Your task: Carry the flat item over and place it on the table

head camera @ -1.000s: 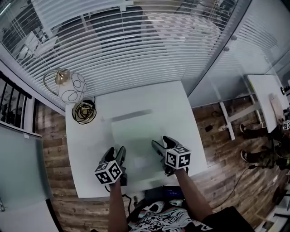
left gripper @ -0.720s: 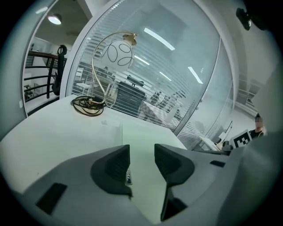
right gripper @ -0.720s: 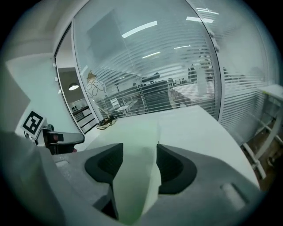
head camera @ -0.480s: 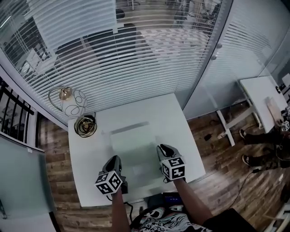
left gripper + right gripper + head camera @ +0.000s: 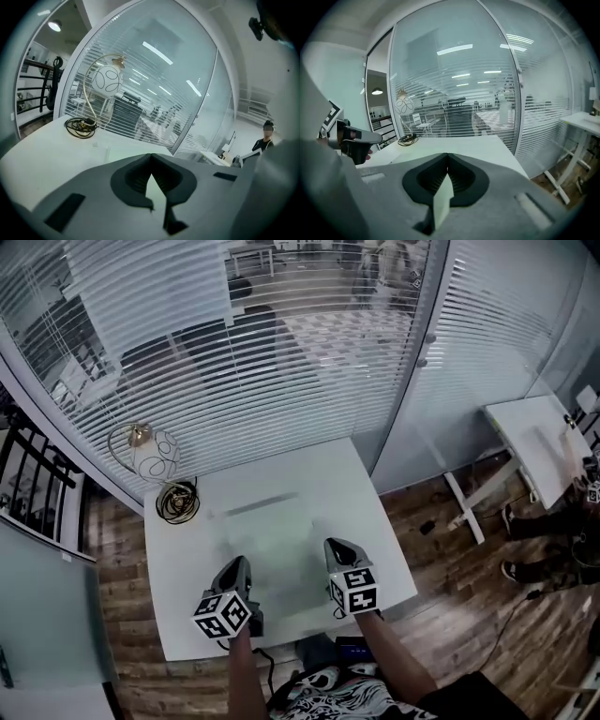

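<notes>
White surface (image 5: 380,521) fills the middle of the head view, and the pale, thin flat item (image 5: 272,540) is spread over its centre with the near edge toward the person. The left gripper (image 5: 241,570) and right gripper (image 5: 336,549) have just been closing. Each is clamped on a near corner of the flat item, whose edge shows between the jaws in both gripper views. The pick-up grip looks done. Whether the far edge is off the surface I cannot tell. Carrying it over and setting it down seem still ahead.
</notes>
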